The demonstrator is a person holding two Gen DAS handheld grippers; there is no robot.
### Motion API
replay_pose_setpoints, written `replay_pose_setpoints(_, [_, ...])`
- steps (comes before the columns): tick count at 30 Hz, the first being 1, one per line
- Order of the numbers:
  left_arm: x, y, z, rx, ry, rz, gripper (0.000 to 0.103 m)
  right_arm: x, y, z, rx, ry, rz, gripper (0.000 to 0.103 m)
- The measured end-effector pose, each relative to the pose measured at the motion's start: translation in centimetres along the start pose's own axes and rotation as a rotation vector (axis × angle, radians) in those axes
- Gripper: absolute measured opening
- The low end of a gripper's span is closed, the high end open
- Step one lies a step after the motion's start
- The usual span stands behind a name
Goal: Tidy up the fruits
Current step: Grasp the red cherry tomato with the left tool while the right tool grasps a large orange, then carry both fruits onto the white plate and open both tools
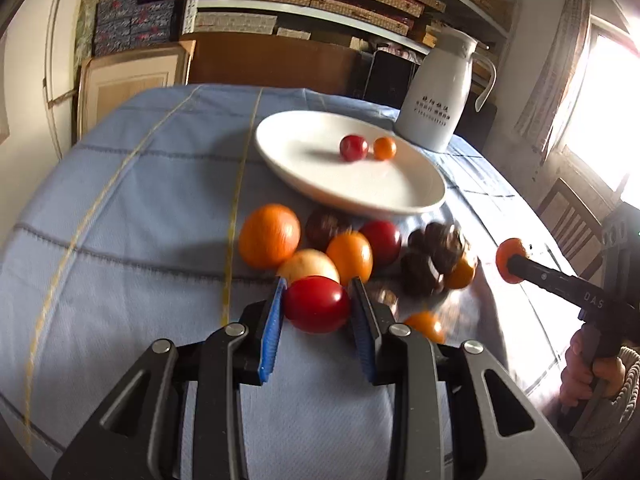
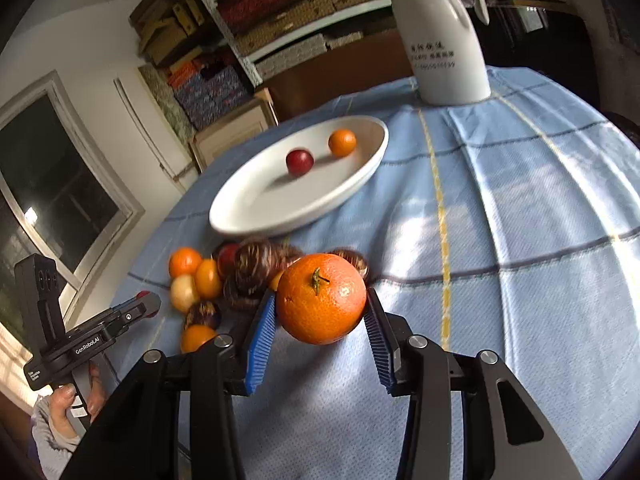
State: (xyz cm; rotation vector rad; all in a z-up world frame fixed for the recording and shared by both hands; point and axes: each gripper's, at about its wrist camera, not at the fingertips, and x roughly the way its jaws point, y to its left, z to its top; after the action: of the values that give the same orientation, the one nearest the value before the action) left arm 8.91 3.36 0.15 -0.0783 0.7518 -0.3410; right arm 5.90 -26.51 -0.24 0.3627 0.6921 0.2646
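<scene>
Both hands are busy at once over the blue checked tabletop [image 2: 520, 200]. The left gripper [image 1: 318, 304] has its jaws closed on a red fruit [image 1: 316, 304], an oval one whose long axis lies crosswise between the blue pads [image 1: 272, 332] — its ends point at the pads and it sits at the near edge of the fruit heap. The right gripper [image 2: 320, 312] has its jaws clamped on a large orange [image 2: 321, 298], pinched at its two sides, with the green stem end turned up and toward the camera; from the left wrist view it shows only as an orange disc at the tip of the black fingers [image 1: 516, 266]. The orange is round, so it has no long axis to speak of. Behind them lies the heap [image 1: 348, 252] — oranges, a pale yellow fruit, red ones and dark brownish ones, all touching or nearly so. Just beyond the heap stands an oval white plate [image 1: 400, 196], its long axis running diagonally across the cloth, holding a small red fruit [image 1: 353, 147] and a small orange one [image 1: 385, 148] close together. A white jug [image 1: 434, 100] stands past the plate. A hand [image 2: 68, 404] grips the left tool's handle.
</scene>
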Motion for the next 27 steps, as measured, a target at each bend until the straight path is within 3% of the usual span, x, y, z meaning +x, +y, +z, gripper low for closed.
replay_pose_setpoints(6, [1.9,-2.0,5.9,0.050,-0.036,0.013,0.031,1.2,1.0,5.8,-0.015,-0.012,-0.003,0.044])
replay_pose_setpoints(12, [7.1,-3.3,9.6,0.086,0.013,0.050,0.032,6.9,3.4,8.9,-0.084,0.045,-0.029,0.044])
replay_pose_setpoints(18, [11.8,-2.5,10.0,0.089,0.108,0.083,0.032,12.7,3.7,9.2,-0.109,0.143,-0.072,0.044])
replay_pose_setpoints(23, [13.1,-2.0,9.7,0.092,0.132,0.082,0.033,13.2,3.8,8.7,-0.134,0.155,-0.076,0.046])
replay_pose_setpoints(27, [12.2,-1.8,9.6,0.090,0.099,0.096,0.048,11.4,3.9,8.9,-0.124,0.098,-0.052,0.047])
